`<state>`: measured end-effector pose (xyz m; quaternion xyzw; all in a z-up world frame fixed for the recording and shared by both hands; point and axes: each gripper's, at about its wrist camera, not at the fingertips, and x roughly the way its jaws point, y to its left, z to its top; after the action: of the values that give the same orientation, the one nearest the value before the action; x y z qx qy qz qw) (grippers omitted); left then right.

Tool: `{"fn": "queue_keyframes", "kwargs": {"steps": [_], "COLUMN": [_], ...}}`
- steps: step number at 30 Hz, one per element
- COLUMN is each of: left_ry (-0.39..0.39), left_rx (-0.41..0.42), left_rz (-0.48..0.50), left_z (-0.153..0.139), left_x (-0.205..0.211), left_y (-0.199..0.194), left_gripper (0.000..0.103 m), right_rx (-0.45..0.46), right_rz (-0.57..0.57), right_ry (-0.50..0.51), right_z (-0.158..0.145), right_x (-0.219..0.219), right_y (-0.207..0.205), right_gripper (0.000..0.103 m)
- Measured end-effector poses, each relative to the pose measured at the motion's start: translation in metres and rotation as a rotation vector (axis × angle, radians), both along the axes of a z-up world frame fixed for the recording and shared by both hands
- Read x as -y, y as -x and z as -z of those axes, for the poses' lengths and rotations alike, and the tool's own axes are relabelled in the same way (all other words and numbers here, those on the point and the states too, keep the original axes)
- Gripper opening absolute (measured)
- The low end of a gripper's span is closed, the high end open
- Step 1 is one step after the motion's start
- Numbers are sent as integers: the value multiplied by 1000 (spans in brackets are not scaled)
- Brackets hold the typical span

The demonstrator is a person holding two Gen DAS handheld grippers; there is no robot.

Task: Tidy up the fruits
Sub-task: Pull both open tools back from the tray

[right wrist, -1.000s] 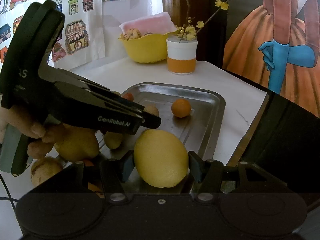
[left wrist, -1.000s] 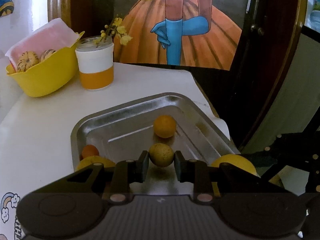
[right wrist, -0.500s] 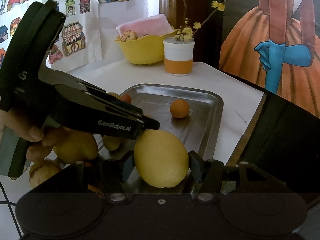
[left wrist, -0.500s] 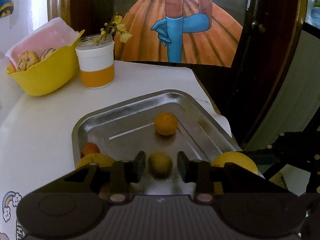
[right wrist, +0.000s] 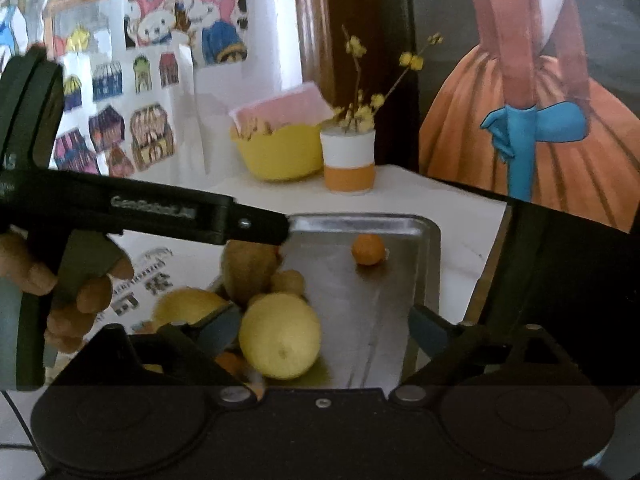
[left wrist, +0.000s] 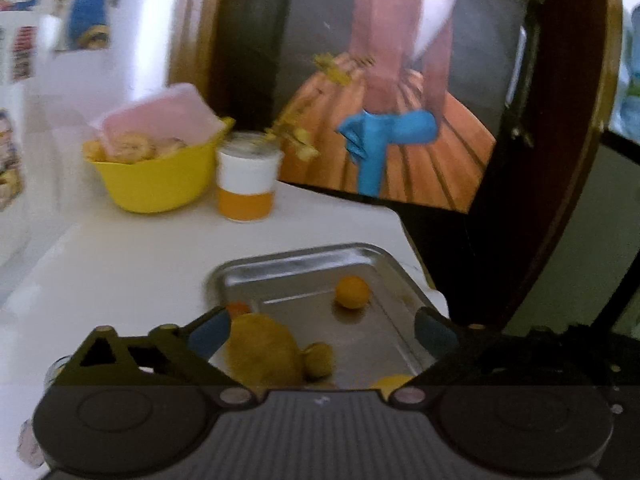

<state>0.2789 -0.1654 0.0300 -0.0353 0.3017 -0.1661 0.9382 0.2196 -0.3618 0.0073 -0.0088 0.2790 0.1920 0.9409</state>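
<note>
A steel tray holds a small orange, a small yellow-brown fruit, a bigger brownish fruit and a tiny red-orange one. My left gripper hangs open above the tray's near end, holding nothing. In the right wrist view a large lemon lies on the tray, loose between the wide-open fingers of my right gripper, close to the left fingertip. The left gripper reaches in from the left over the brownish fruit. The small orange sits at the far end.
A yellow bowl with striped fruit and a pink cloth stands at the back left, beside a white-and-orange cup with yellow flowers. Another lemon lies left of the tray. A hand holds the left gripper. The table edge runs close on the right.
Both grippers have opened: the left let go of the small yellow-brown fruit, the right let go of the large lemon, and both fruits now rest on the tray. Both cameras lifted back.
</note>
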Motion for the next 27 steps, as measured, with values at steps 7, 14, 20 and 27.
{"fn": "queue_keyframes", "kwargs": {"steps": [7,14,20,27], "left_ry": [13,1,2,6], "left_rx": [21,40,45,38], "left_rz": [-83,-173,-227,-258], "left_z": [-6,-6,5,16], "left_x": [-40,-81,-114,-141], "left_y": [42,95,143,192], "left_gripper": [102,102,102,102], "right_rx": [35,32,41,53], "right_rz": [101,171,193,250], "right_ry": [-58,-65,-71,-51], "right_z": [-13,-17,-20,-17], "right_x": [-13,-36,-64,-92], "right_y": [43,84,125,163], "right_gripper": [102,102,102,102]}}
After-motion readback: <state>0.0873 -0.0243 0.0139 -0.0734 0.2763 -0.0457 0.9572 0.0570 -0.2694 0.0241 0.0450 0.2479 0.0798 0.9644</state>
